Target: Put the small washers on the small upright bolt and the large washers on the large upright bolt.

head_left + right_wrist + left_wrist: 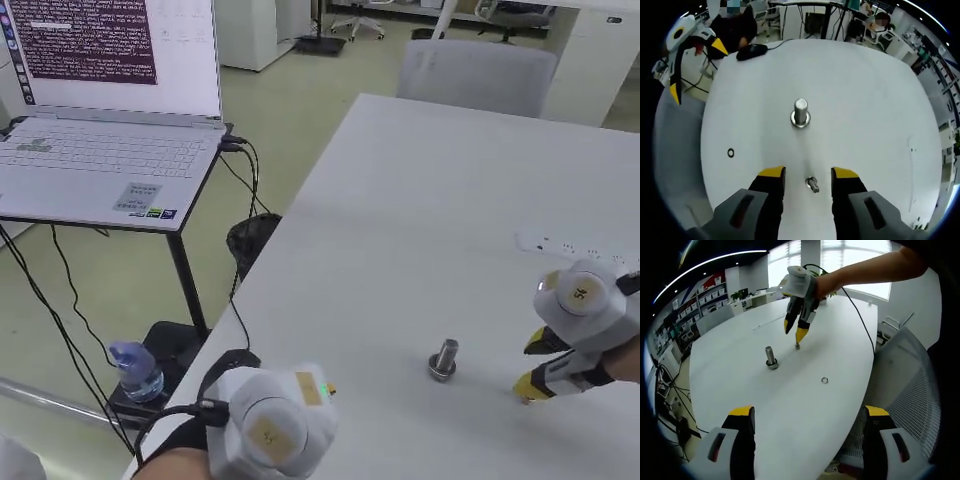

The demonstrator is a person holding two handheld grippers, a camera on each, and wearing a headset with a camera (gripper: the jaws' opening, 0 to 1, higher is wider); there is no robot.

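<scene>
While the person works at a white surface (400, 200), each hand holds a claw over it. At the near right of the head view, the right claw (533, 368) points its yellow tips down toward the surface. Its own view shows the two jaws apart, with the small upright bolt (812, 184) standing in the gap between them. Neither jaw appears to touch it.

Just left of the right claw, near the middle of the surface, stands the large upright bolt (443, 360). It has a wider metal collar at its foot; whether that is a washer or the bolt's own head cannot be told.

The left claw (808, 412) is held at the near left edge of the surface, well apart from both bolts. Its jaws are spread wide and grip nothing. A single loose washer (824, 380) lies flat on the surface, apart from both bolts and nearer the left claw than they are. Its size class cannot be told.

Left of the surface, an open laptop (100, 150) sits on a stand, with cables hanging to the floor. A water bottle (135, 370) stands on the floor below it. A grey chair (478, 72) is at the far end, and a white power strip (575, 245) lies at the right.
</scene>
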